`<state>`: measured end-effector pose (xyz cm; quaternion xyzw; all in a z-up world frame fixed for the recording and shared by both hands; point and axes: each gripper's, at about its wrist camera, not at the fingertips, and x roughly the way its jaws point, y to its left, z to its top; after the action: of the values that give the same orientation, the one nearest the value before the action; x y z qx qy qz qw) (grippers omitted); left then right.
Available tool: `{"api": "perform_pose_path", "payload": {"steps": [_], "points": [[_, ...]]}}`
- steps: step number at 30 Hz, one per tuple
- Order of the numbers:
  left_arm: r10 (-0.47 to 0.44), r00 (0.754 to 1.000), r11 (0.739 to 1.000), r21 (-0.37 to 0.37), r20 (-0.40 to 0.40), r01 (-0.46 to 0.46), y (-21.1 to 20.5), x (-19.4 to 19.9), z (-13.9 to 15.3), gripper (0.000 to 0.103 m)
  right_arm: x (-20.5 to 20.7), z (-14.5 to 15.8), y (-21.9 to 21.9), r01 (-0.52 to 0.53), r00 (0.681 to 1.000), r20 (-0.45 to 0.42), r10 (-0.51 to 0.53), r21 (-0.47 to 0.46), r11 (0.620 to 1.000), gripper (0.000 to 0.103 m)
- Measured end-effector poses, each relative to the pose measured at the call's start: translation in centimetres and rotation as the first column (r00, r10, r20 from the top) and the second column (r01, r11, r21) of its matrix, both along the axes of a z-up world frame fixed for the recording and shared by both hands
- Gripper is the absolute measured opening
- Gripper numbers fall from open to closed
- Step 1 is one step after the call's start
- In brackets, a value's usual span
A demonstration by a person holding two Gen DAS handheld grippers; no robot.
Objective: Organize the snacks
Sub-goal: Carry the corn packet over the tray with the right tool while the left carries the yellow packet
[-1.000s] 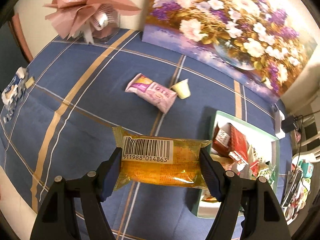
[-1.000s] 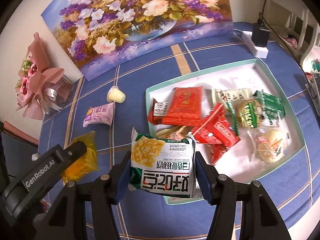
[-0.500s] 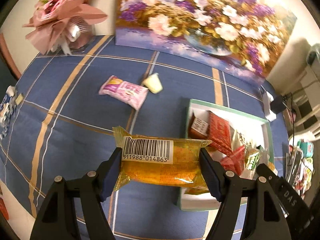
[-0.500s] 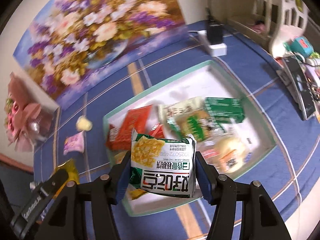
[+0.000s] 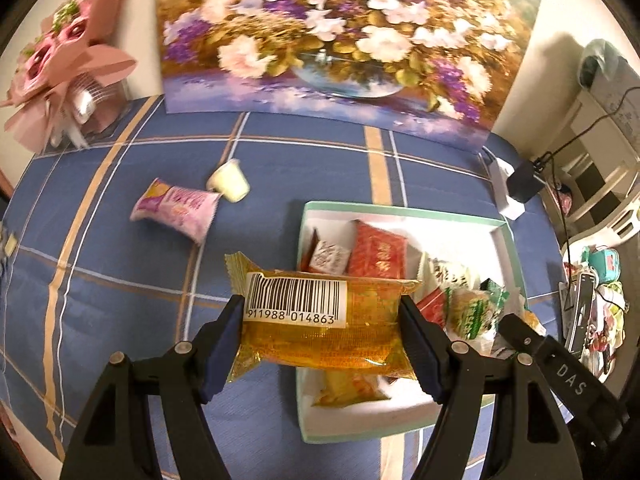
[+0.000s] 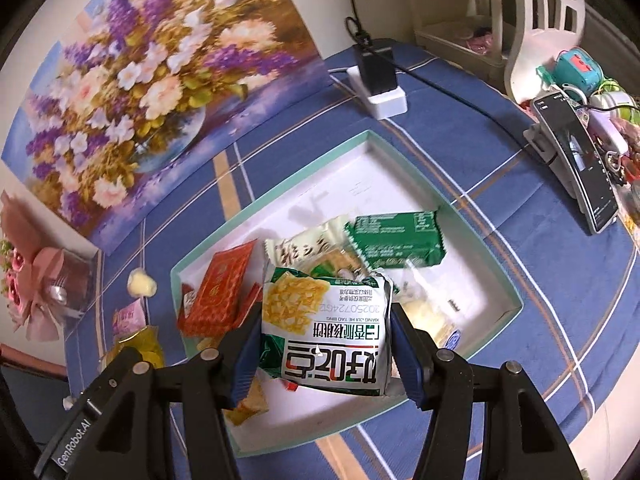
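The left tool [image 5: 322,322] grips an orange pack [image 5: 320,324] by its two ends, barcode up, pads pressed against the wrapper. The pack hangs above the near left corner of the tray [image 5: 404,210], partly over the blue plaid counter [image 5: 120,280].

The right tool [image 6: 324,344] clamps a green-and-white pack [image 6: 326,332] between its pads, held over the near part of the tray [image 6: 496,284]. The left tool shows at the lower left of the right wrist view, its orange pack just visible.

Inside the tray lie a red pack [image 6: 222,292], a dark green pack [image 6: 396,240], a cream pack [image 6: 304,246] and a few more, piled mostly toward the left and near sides; the far part of the tray is bare white.

Out on the counter, left of the tray, a pink pack [image 5: 176,210] lies with a small jelly cup [image 5: 230,182] touching its end.

A flower painting [image 5: 340,40] leans against the wall behind, a pink bouquet [image 5: 64,64] at its left. A power strip [image 6: 378,80] and a phone [image 6: 576,160] sit to the tray's right.
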<state>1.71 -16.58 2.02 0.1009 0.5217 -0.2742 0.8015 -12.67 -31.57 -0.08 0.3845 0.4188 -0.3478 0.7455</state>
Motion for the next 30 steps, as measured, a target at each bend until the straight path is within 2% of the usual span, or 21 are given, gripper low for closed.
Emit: {"api": "perform_pose_path", "payload": {"steps": [16,30], "points": [[-0.047,0.998,0.999,-0.007,0.042,0.047,-5.0,0.9,-0.2,0.076,1.4,0.0,-2.8,0.03,1.0,0.004,-0.03,-0.034,0.999,0.062],[-0.061,0.998,0.998,-0.005,0.036,0.061,-7.6,1.9,-2.3,0.076,3.0,-0.6,-5.1,0.033,0.999,-0.008,-0.034,-0.065,0.997,0.062]]}}
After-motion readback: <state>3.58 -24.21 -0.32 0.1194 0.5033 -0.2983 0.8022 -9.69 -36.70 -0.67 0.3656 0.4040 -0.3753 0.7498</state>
